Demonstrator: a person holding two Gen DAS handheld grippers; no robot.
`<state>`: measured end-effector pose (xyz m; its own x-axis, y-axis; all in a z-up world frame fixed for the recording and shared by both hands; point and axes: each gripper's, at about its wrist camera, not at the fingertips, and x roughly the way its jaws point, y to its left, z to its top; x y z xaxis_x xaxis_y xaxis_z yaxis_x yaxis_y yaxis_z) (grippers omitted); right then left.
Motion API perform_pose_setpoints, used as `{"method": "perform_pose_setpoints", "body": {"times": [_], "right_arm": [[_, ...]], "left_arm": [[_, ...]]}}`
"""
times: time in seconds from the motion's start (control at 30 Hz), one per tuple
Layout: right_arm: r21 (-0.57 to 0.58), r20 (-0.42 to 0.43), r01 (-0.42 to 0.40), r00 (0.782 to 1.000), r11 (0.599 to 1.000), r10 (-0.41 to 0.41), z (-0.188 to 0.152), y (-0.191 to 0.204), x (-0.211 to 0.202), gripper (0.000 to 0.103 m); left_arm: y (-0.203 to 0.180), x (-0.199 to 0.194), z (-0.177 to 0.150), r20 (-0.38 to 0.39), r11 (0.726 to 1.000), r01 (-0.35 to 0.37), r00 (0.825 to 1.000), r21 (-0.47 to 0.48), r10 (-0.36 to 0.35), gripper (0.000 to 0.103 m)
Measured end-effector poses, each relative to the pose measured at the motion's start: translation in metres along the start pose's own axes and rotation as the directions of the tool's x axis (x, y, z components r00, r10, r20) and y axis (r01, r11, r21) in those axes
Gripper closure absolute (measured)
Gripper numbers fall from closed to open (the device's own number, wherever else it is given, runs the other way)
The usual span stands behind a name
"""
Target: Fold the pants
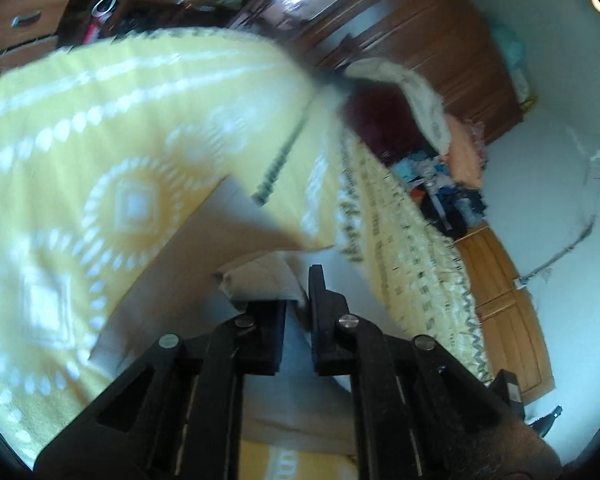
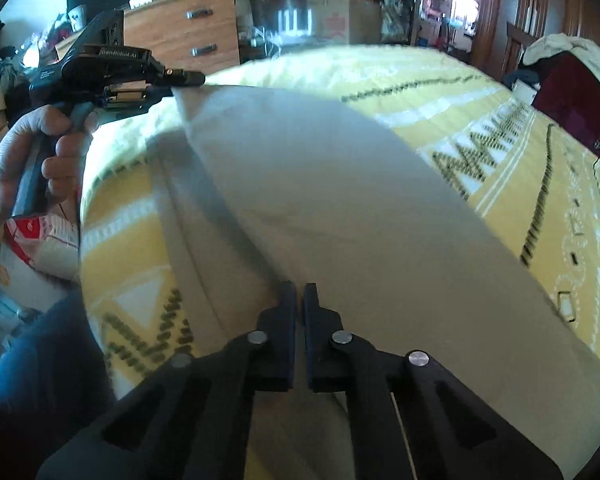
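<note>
The pants (image 2: 340, 208), pale beige, lie spread across a bed covered by a yellow patterned blanket (image 2: 480, 112). One stretch of the cloth is raised off the blanket and pulled taut between the two claws, with a second layer lying flat beneath it.

The right claw (image 2: 299, 292) has its jaws nearly together on the near edge of the raised cloth. The cloth runs right up to the tips and appears pinched there. The left claw (image 2: 188, 78), held in the person's hand (image 2: 28, 160), grips the far corner of the same edge; in the left wrist view its tips (image 1: 306, 280) are closed down on a bunched fold of beige cloth.

My reading is that both edges have just been picked up and a fold is under way: the lifted part is to be carried over the part that rests on the bed.

The next move calls for both hands to travel together, keeping the edge taut and level, and to lay it down squarely on the lower layer before either claw lets go.
</note>
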<state>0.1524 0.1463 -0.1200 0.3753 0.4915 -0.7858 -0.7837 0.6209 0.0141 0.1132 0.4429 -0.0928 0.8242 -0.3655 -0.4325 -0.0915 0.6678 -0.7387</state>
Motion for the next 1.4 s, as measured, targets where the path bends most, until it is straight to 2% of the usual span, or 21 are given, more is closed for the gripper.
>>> {"method": "perform_pose_setpoints", "body": {"times": [0.1,0.17,0.2,0.23,0.27,0.33,0.43,0.5,0.57,0.63,0.67,0.7,0.77,0.9,1.0,1.1,1.17,1.23,1.27,1.33,1.4], "right_arm": [[-0.007,0.039,-0.040,0.998,0.999,0.040,0.009,0.007,-0.022,0.099],[-0.024,0.027,-0.117,0.993,0.993,0.118,0.009,0.021,-0.026,0.099],[-0.043,0.005,-0.139,0.990,0.989,0.139,0.006,0.029,-0.023,0.099],[-0.072,-0.038,-0.151,0.988,0.986,0.148,0.001,0.039,-0.013,0.099],[-0.102,-0.096,-0.153,0.985,0.983,0.143,-0.008,0.048,0.001,0.099],[-0.106,-0.154,-0.166,0.977,0.980,0.149,-0.017,0.055,0.014,0.099],[-0.095,-0.105,-0.206,0.975,0.974,0.196,-0.006,0.058,-0.008,0.097],[-0.087,-0.053,-0.216,0.976,0.972,0.212,0.013,0.049,-0.022,0.088],[-0.080,0.011,-0.198,0.980,0.977,0.200,0.042,0.032,-0.031,0.071],[-0.065,0.043,-0.174,0.983,0.983,0.177,0.067,0.014,-0.028,0.066],[-0.059,0.058,-0.148,0.987,0.987,0.151,0.080,0.005,-0.025,0.066],[-0.050,0.068,-0.129,0.989,0.990,0.132,0.093,-0.002,-0.021,0.066],[-0.034,0.080,-0.145,0.986,0.989,0.147,0.112,-0.010,-0.017,0.066],[-0.074,0.083,-0.164,0.982,0.984,0.170,0.123,0.002,-0.016,0.062],[-0.112,0.054,-0.210,0.975,0.971,0.217,0.133,0.016,-0.006,0.059],[-0.143,0.035,-0.250,0.966,0.958,0.257,0.162,0.017,0.008,0.059],[-0.182,-0.024,-0.299,0.954,0.937,0.300,0.191,0.012,0.029,0.059],[-0.241,-0.094,-0.315,0.949,0.918,0.300,0.223,0.014,0.058,0.059],[-0.274,-0.159,-0.348,0.936,0.896,0.315,0.236,0.017,0.078,0.060],[-0.350,-0.261,-0.365,0.923,0.863,0.284,0.253,0.028,0.116,0.060],[-0.433,-0.373,-0.402,0.895,0.807,0.245,0.257,0.040,0.151,0.060]], "left_arm": [[-0.013,-0.026,0.006,0.061,0.994,0.101,0.993,0.046,-0.104,0.093],[-0.006,-0.044,0.000,0.090,0.991,0.123,0.988,0.052,-0.127,0.092],[0.008,-0.048,-0.006,0.088,0.995,0.084,0.992,0.048,-0.088,0.091],[0.027,-0.044,-0.013,0.047,1.000,0.021,0.999,0.019,-0.022,0.091],[0.063,-0.034,-0.024,-0.032,0.996,-0.058,0.998,-0.074,0.056,0.092],[0.100,-0.028,-0.040,-0.089,0.979,-0.110,0.991,-0.170,0.096,0.103],[0.100,-0.041,-0.046,-0.037,0.984,-0.070,0.997,-0.166,0.065,0.103],[0.095,-0.041,-0.045,-0.030,0.986,-0.058,0.998,-0.158,0.054,0.103],[0.083,-0.040,-0.043,-0.033,0.990,-0.027,0.999,-0.140,0.023,0.103],[0.070,-0.043,-0.045,-0.018,0.992,0.028,0.999,-0.127,-0.030,0.100],[0.066,-0.043,-0.046,-0.015,0.989,0.054,0.998,-0.138,-0.057,0.090],[0.065,-0.040,-0.045,-0.021,0.989,0.048,0.998,-0.143,-0.052,0.077],[0.066,-0.033,-0.046,-0.052,0.988,0.008,0.999,-0.153,-0.016,0.065],[0.066,-0.020,-0.050,-0.112,0.986,-0.093,0.991,-0.136,0.078,0.065],[0.070,-0.014,-0.050,-0.085,0.980,-0.069,0.995,-0.184,0.054,0.065],[0.072,-0.010,-0.054,-0.079,0.983,-0.062,0.996,-0.171,0.049,0.066],[0.071,-0.009,-0.055,-0.074,0.987,-0.047,0.997,-0.156,0.035,0.069],[0.068,-0.009,-0.057,-0.082,0.992,-0.025,0.996,-0.121,0.015,0.084],[0.068,-0.012,-0.058,-0.085,0.993,-0.019,0.996,-0.115,0.009,0.089],[0.067,-0.011,-0.061,-0.086,0.994,-0.006,0.996,-0.106,-0.003,0.089],[0.067,-0.010,-0.063,-0.087,0.995,0.020,0.996,-0.102,-0.029,0.089]]}}
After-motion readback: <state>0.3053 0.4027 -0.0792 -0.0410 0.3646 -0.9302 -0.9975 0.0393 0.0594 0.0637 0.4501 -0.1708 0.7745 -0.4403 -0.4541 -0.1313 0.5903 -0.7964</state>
